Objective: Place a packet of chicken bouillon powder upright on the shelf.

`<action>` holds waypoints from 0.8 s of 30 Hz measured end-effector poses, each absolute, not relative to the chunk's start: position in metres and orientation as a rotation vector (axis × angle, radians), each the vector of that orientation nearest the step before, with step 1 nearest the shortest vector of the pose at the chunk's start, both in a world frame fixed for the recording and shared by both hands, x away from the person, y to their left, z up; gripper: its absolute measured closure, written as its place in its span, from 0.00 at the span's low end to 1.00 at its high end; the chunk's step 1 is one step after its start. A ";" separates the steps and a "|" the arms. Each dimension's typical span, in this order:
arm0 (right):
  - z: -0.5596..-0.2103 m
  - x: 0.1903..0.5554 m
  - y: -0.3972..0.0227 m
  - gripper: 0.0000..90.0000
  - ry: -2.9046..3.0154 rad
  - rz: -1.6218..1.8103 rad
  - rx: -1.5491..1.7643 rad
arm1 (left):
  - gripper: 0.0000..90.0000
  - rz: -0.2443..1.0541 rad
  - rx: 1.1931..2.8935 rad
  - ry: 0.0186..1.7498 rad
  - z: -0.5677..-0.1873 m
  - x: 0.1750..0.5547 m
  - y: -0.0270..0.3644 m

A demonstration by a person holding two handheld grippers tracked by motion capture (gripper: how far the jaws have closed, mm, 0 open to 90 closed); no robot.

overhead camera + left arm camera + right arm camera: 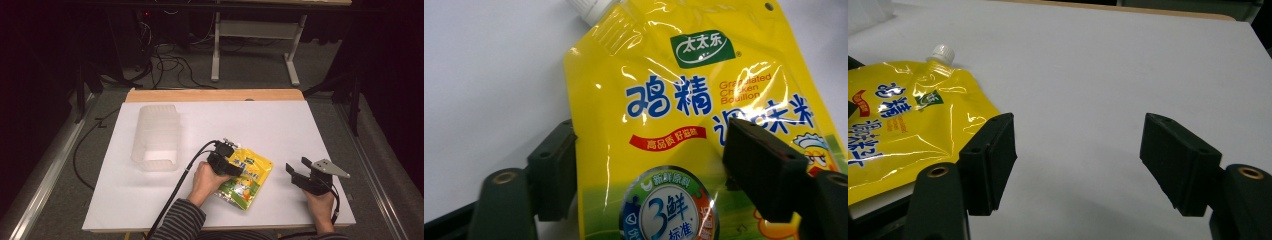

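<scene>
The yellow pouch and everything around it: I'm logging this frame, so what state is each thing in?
Yellow pouch: lying flat on the table, white cap on.
Left gripper: jaws wide, either side of the pouch, not pressing it.
Right gripper: open, nothing between the jaws.
Clear plastic container: on its side, nothing inside.
</scene>
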State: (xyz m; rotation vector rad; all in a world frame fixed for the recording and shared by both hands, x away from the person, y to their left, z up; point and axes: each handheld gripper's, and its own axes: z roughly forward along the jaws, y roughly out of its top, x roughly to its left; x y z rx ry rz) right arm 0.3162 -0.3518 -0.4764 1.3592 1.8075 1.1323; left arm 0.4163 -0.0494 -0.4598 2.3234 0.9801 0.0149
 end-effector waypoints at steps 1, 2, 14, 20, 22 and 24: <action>-0.476 0.316 -0.352 0.35 1.808 1.131 1.358 | 0.34 0.032 2.330 0.976 -0.460 0.416 -0.049; -0.476 0.316 -0.352 0.35 1.809 1.127 1.355 | 0.37 0.035 2.330 0.974 -0.459 0.415 -0.049; -0.477 0.317 -0.350 0.35 1.818 1.105 1.358 | 0.83 0.093 2.367 0.932 -0.457 0.412 -0.048; -0.477 0.317 -0.350 0.35 1.820 1.108 1.356 | 0.92 0.114 2.386 0.902 -0.454 0.411 -0.049; -0.476 0.317 -0.350 0.35 1.819 1.108 1.356 | 0.94 0.127 2.388 0.884 -0.454 0.411 -0.049; -0.477 0.317 -0.351 0.35 1.818 1.111 1.353 | 0.95 0.126 2.385 0.870 -0.454 0.410 -0.048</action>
